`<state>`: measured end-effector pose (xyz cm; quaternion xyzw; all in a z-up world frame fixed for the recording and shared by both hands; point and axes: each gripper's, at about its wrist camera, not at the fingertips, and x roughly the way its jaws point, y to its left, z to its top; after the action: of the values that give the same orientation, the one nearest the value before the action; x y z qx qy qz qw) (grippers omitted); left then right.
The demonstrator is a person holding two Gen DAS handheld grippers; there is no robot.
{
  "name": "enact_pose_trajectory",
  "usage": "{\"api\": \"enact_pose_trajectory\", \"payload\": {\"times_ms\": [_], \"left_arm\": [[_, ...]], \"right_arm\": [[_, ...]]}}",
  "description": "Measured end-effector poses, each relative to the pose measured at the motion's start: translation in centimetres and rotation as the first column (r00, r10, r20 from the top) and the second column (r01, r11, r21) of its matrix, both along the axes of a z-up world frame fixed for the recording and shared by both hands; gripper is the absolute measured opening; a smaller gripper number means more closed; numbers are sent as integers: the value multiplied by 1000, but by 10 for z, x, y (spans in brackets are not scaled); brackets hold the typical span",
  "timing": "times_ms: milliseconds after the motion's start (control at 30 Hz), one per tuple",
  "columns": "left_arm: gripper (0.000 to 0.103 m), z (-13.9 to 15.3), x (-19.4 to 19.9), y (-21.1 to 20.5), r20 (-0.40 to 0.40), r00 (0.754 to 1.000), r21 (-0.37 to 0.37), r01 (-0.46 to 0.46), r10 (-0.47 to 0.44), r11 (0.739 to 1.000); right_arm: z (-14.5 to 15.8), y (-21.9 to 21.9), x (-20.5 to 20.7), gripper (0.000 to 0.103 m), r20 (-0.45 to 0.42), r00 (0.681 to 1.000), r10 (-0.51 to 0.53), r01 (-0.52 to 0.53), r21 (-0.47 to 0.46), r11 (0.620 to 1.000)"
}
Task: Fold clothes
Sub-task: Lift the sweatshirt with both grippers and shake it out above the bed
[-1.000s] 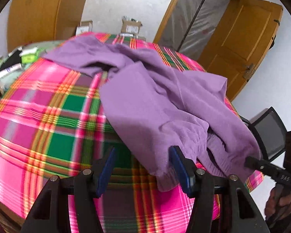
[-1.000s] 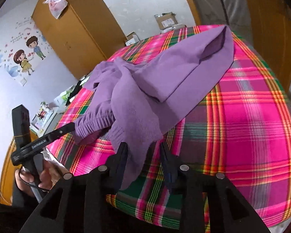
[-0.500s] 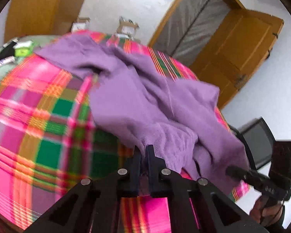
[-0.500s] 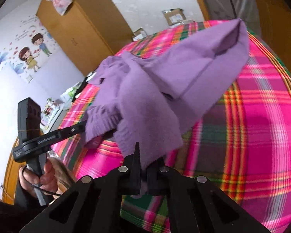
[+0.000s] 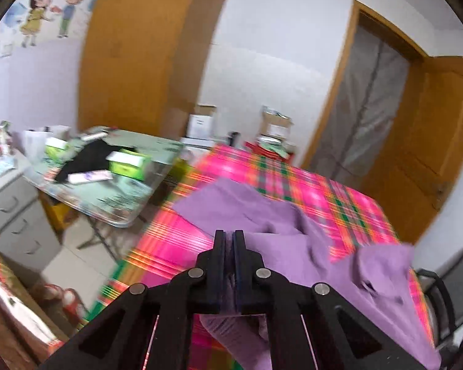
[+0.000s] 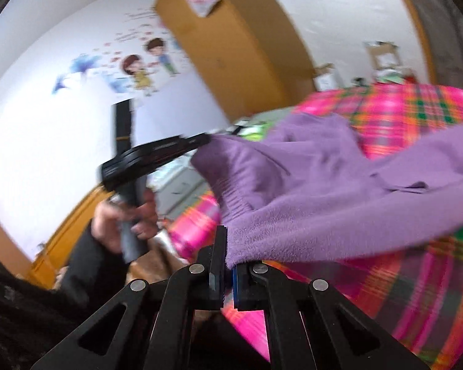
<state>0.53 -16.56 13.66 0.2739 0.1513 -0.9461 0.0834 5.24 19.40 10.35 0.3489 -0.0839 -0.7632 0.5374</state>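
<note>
A purple fleece garment (image 5: pixel 296 243) lies partly on a pink and green plaid table cover (image 5: pixel 296 182). My left gripper (image 5: pixel 230 237) is shut on an edge of the garment, and purple cloth hangs below its jaws. My right gripper (image 6: pixel 228 256) is shut on another edge of the garment (image 6: pixel 308 197) and holds it lifted above the cover (image 6: pixel 416 114). The left gripper (image 6: pixel 200 140) also shows in the right wrist view, clamped on the ribbed waistband end, held by a hand. The near part of the garment is stretched between the two grippers.
A grey-green side table (image 5: pixel 108 178) with boxes and dark cloth stands left of the plaid table. White drawers (image 5: pixel 12 215) are at far left. Cardboard boxes (image 5: pixel 274 123) sit by the back wall. An open wooden door (image 5: pixel 426 141) is at right.
Both grippers went from open to shut on the garment's near edge, then lifted it off the cover. Both views now tilt up and show the room.
</note>
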Motion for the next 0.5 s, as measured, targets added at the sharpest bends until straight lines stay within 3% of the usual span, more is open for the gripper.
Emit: {"api": "enact_pose_trajectory", "payload": {"times_ms": [67,267,300,367,500], "left_arm": [[5,-6,-6,-14,25,999,-9,-34,34,999],[5,-55,-17,-28,166,985,-19,-36,38,999],[6,-62,-16,-29,182,983,-11,-33,35,999],[6,-71,-13,-30,200,979,-1,-29,29,1000],[8,-75,1,-30,185,982,-9,-42,42,999]], "right_arm": [[-11,-19,3,3,23,998,51,-52,18,998],[-72,-46,-4,11,173,983,56,-93,210,973],[-75,-45,-4,14,181,982,57,-96,218,971],[-73,-36,-3,29,166,985,52,-89,224,971],[-57,-21,-5,32,119,991,59,-84,218,972]]}}
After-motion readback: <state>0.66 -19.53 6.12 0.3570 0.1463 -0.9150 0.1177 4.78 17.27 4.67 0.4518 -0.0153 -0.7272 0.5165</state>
